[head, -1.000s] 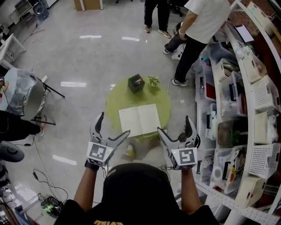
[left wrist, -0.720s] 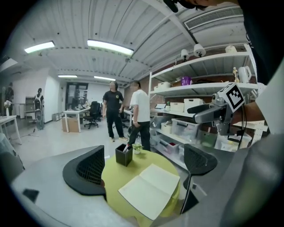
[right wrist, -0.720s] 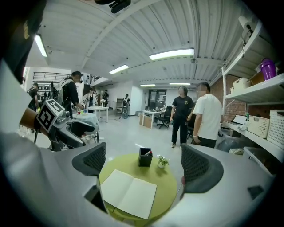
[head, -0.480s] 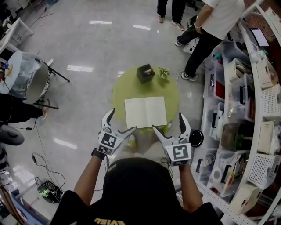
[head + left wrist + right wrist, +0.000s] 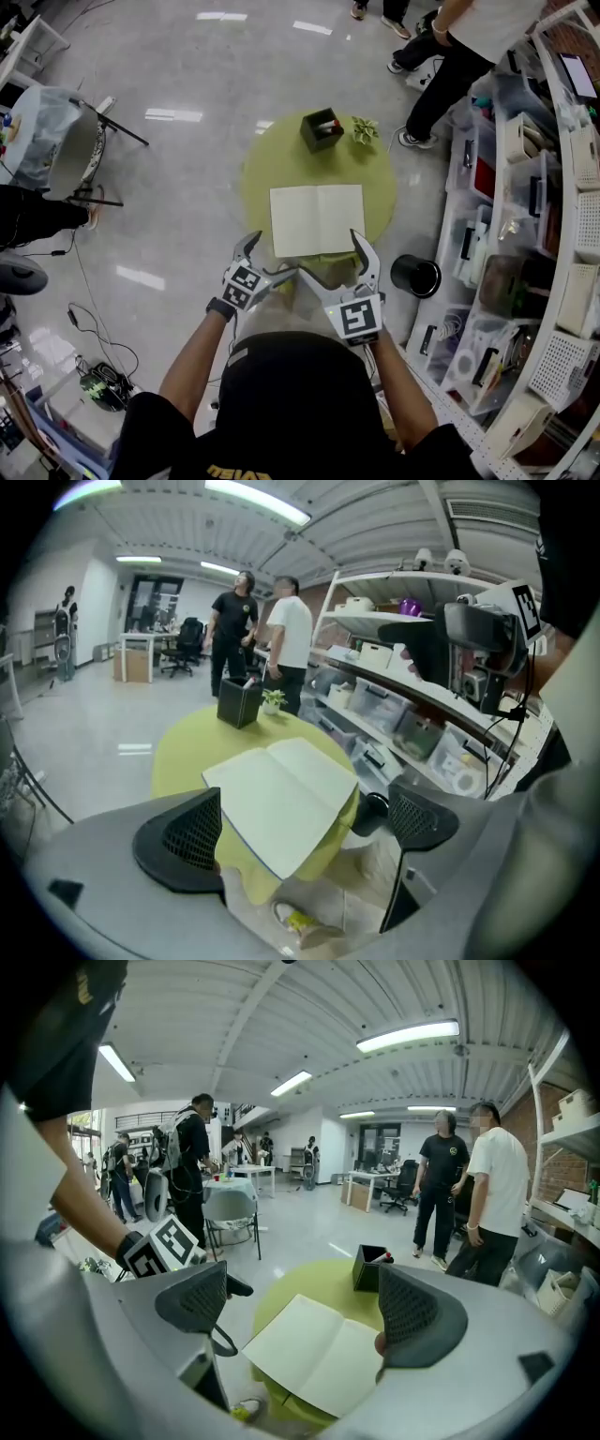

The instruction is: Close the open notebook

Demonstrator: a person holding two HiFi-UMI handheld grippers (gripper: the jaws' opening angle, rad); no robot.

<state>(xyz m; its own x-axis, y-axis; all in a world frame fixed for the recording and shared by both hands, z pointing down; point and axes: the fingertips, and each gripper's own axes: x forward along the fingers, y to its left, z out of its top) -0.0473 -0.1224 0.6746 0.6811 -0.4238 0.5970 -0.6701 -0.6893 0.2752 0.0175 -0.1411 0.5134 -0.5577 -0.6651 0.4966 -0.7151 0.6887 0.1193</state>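
The left gripper (image 5: 272,255) hung near the notebook's (image 5: 317,219) near left corner, jaws wide apart and empty. The notebook lay open and flat on the round green counter (image 5: 272,169), a black box (image 5: 321,128) beyond its far edge. Near its near right corner hung the right gripper (image 5: 333,259), jaws wide, empty, just closing slightly.

Open notebook (image 5: 317,220), laid flat with both blank cream pages turned upward and the spine crease running down the middle. A thin dark cover edge is seen beneath the pages. It is placed on the near half of the round yellow-green counter (image 5: 277,159), close to the rim.
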